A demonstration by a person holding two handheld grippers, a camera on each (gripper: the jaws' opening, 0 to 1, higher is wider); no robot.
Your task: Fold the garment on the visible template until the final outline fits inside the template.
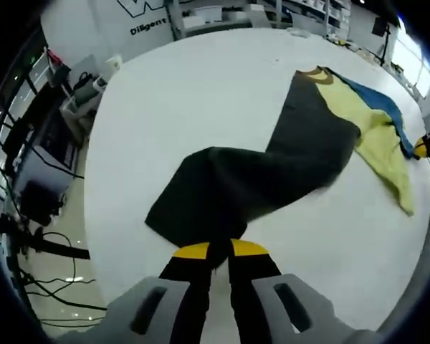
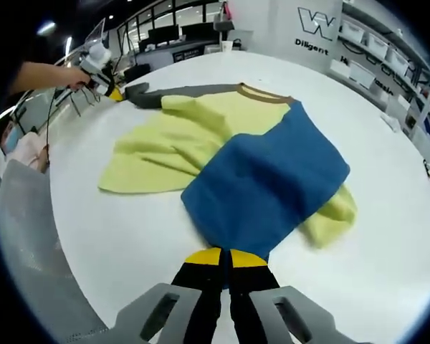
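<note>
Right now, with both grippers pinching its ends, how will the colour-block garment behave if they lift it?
The garment looks soft: it lies creased on the white table, so it would likely sag between the left gripper and right gripper. Probably light, and unlikely to slide far when pushed; it would bunch instead.

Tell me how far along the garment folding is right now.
Early stage. Done: little; the garment lies spread and rumpled on the white table, with no neat fold visible. In hand: the left gripper is shut on the dark sleeve, the right gripper on the blue panel. Left: essentially all the folding. I cannot make out a template outline.
</note>
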